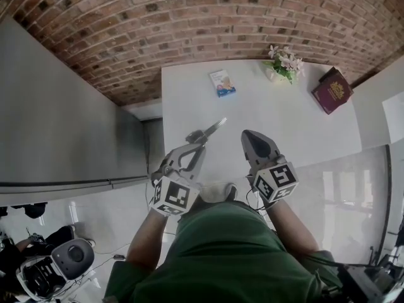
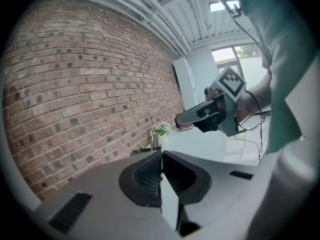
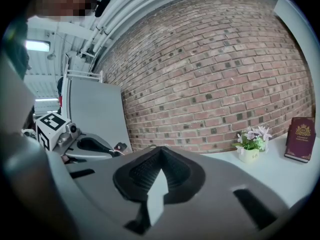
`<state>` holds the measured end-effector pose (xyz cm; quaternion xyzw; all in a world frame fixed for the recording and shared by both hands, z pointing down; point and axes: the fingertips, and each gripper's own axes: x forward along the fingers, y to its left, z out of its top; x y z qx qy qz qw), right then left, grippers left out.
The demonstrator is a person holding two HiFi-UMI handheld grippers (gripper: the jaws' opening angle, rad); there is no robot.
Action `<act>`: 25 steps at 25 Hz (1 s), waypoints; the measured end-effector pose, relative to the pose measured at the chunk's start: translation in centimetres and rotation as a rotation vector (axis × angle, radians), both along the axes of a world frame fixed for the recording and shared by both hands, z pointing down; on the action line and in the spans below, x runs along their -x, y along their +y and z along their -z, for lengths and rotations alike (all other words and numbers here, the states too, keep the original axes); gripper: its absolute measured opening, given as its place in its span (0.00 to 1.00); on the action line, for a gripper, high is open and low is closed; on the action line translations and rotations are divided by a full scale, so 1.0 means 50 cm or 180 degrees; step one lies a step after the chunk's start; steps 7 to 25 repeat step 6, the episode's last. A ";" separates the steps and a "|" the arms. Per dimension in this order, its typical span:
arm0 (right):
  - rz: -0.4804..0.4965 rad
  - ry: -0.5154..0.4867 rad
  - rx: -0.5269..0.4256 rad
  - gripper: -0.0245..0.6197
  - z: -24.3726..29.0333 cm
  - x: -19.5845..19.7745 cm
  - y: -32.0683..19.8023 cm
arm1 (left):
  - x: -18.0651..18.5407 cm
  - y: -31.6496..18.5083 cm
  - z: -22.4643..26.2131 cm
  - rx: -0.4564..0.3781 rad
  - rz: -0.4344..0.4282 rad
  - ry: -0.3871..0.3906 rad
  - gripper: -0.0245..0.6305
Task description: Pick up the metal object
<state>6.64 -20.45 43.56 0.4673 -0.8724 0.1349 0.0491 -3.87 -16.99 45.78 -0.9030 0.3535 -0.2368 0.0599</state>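
Metal object (image 1: 213, 127) clamped in the left gripper (image 1: 200, 144).
The right gripper (image 1: 250, 135) is held closed and empty above the near edge of the white counter (image 1: 297, 115).

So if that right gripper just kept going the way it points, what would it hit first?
Probably the brick wall beyond the table: the right gripper seems to point over bare tabletop. The small blue card lies near that line, though height is unclear.
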 end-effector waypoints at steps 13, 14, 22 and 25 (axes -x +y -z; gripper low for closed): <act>-0.0024 0.0000 0.0000 0.04 0.002 0.005 -0.003 | 0.008 -0.001 -0.006 0.0024 -0.0022 -0.0026 0.06; -0.0024 0.0000 0.0000 0.04 0.002 0.005 -0.003 | 0.008 -0.001 -0.006 0.0024 -0.0022 -0.0026 0.06; -0.0024 0.0000 0.0000 0.04 0.002 0.005 -0.003 | 0.008 -0.001 -0.006 0.0024 -0.0022 -0.0026 0.06; -0.0024 0.0000 0.0000 0.04 0.002 0.005 -0.003 | 0.008 -0.001 -0.006 0.0024 -0.0022 -0.0026 0.06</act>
